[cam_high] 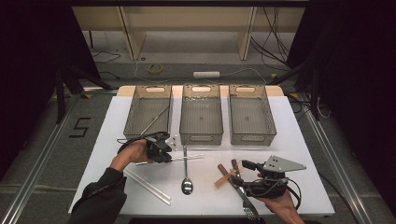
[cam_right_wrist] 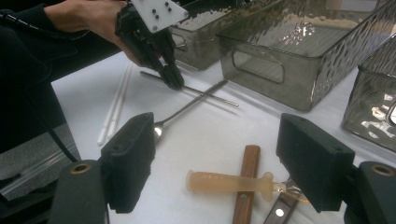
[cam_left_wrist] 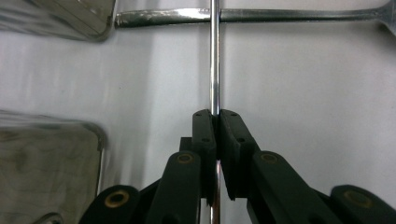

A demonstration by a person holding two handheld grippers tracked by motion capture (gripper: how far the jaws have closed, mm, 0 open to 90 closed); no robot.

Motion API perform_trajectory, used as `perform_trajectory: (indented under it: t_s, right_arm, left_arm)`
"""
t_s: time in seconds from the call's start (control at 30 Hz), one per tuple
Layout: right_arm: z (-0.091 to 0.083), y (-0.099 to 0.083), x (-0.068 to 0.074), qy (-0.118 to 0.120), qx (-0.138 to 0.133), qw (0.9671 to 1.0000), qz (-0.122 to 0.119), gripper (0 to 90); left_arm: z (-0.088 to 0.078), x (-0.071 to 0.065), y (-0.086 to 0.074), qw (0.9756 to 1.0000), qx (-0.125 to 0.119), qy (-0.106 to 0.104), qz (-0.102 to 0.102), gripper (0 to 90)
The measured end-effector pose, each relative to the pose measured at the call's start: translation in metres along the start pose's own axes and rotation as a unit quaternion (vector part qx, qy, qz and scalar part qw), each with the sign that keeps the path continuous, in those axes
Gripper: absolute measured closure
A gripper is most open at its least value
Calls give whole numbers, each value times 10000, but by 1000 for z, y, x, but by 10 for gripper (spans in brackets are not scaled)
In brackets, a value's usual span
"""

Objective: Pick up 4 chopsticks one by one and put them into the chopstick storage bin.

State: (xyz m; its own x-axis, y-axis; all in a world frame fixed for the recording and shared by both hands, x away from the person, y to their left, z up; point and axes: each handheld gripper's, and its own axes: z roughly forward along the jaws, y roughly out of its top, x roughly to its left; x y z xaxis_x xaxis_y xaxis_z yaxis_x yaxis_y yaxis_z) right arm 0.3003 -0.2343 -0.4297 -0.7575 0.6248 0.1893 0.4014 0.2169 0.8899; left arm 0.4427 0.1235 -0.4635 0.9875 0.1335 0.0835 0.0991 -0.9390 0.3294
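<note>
Three clear bins stand in a row at the far side of the white table [cam_high: 299, 186]. Left bin [cam_high: 148, 112]: one thin metal rod lying slantwise inside. Middle bin [cam_high: 201, 114] and right bin [cam_high: 251, 114]: nothing seen inside.

Left gripper [cam_high: 172, 158] clenched on a metal chopstick [cam_left_wrist: 215, 60], just near of the left bin; the chopstick lies across a spoon [cam_high: 186, 175]. Right gripper [cam_right_wrist: 212, 161] spread wide, grasping nothing, over a pale handle [cam_right_wrist: 229, 182] crossing a wooden handle [cam_right_wrist: 246, 186].

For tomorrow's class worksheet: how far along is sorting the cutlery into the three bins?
Done: one metal chopstick lies in the left bin. In hand: the left tongs are shut on a second chopstick lying across the spoon. Left: spoon, white chopsticks, and the fork by the open right tongs.
</note>
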Motion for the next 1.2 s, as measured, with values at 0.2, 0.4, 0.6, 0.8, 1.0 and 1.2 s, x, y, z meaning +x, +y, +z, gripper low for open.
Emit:
perform_trajectory:
  t_s: [0.2, 0.4, 0.6, 0.8, 1.0, 1.2]
  right_arm:
    - [0, 0, 0, -1, 1, 10000, -3, 292]
    - [0, 0, 0, 6, 1, 10000, 4, 292]
    - [0, 0, 0, 2, 4, 10000, 3, 292]
    - [0, 0, 0, 1, 6, 10000, 6, 292]
    - [0, 0, 0, 1, 7, 10000, 7, 292]
    - [0, 0, 0, 0, 2, 10000, 11, 292]
  left_arm:
    - [0, -2, 2, 9999, 7, 73, 118, 852]
    - [-4, -2, 4, 9998, -74, 170, 104, 853]
    - [-14, -5, 8, 9996, -151, 233, 93, 854]
    - [-25, -6, 12, 9989, -341, 323, 29, 854]
    - [-36, -9, 17, 9976, -562, 397, -83, 854]
    - [-46, -10, 20, 9958, -700, 499, -329, 854]
